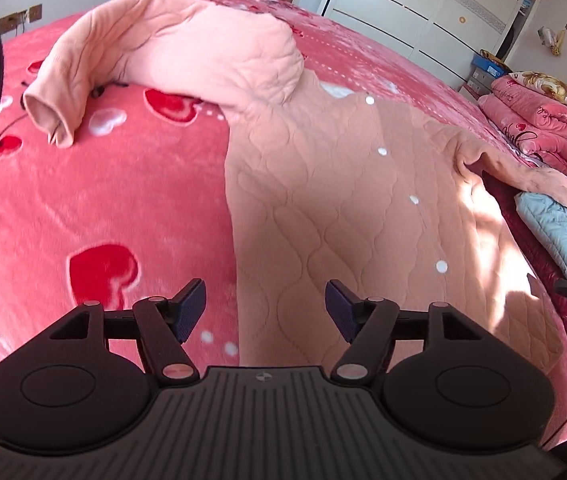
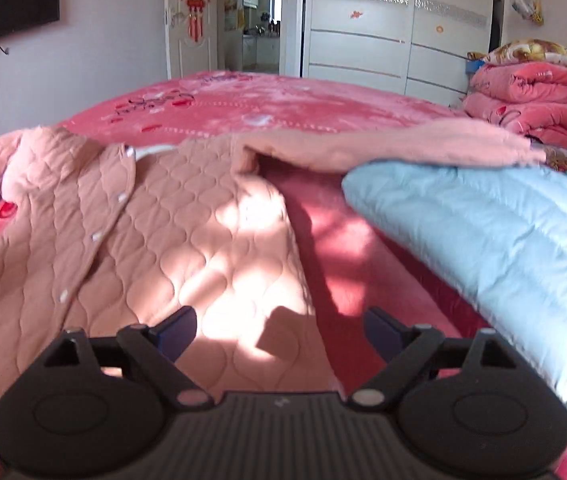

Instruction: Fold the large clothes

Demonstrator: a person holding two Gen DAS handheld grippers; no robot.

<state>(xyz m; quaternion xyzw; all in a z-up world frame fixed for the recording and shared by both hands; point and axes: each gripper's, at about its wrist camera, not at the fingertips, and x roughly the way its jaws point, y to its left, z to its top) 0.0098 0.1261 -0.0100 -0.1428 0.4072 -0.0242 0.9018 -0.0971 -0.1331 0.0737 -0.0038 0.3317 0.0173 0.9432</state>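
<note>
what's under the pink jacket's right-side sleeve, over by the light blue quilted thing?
The far sleeve of the pink quilted jacket drapes over the top edge of the light blue quilted item. Nearer, red bedspread shows. Whatever lies beneath the blue item is covered.

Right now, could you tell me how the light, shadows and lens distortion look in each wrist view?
Left wrist view: the fisheye bulges the bed into a dome; sunlight falls on the pink quilted jacket toward its right side. Right wrist view: bright dappled sun patches and hard shadows cross the jacket, and the blue jacket looks slightly blurred.
</note>
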